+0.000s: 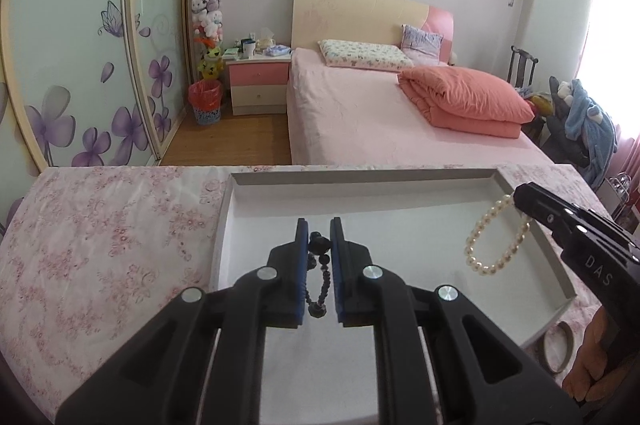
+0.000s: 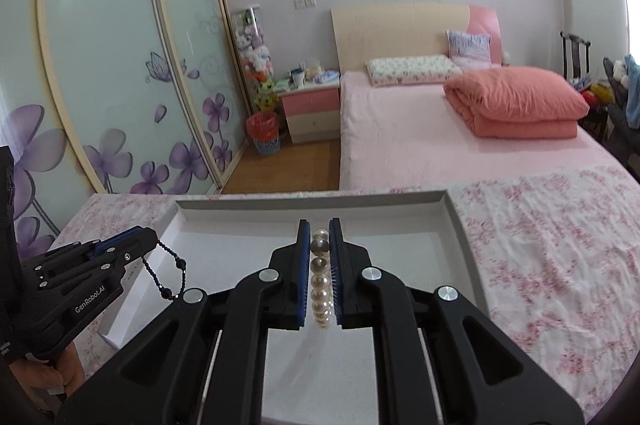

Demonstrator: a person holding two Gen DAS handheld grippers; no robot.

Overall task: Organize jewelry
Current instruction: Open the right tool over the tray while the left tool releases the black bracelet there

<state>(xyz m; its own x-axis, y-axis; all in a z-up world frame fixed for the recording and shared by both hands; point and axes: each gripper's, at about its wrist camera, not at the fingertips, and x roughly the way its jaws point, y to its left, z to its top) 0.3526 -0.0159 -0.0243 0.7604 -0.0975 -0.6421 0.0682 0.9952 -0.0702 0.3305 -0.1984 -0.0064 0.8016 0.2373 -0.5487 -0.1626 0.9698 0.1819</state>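
Note:
A white shallow tray (image 1: 440, 181) lies on a pink floral cloth; it also shows in the right wrist view (image 2: 456, 221). My left gripper (image 1: 319, 231) is shut on a black bead bracelet (image 1: 320, 277) that hangs between its blue pads above the tray. From the right wrist view that gripper (image 2: 154, 239) sits at the left with the black bracelet (image 2: 170, 273) dangling. My right gripper (image 2: 319, 231) is shut on a pearl bracelet (image 2: 321, 281) above the tray. In the left wrist view the right gripper (image 1: 520, 199) holds the pearl bracelet (image 1: 496, 239) over the tray's right side.
A tan bangle (image 1: 558, 345) lies on the cloth just right of the tray. Beyond the table are a pink bed (image 1: 380, 117), a nightstand (image 1: 258, 81), a red-lined bin (image 1: 206, 101) and sliding wardrobe doors (image 1: 80, 65).

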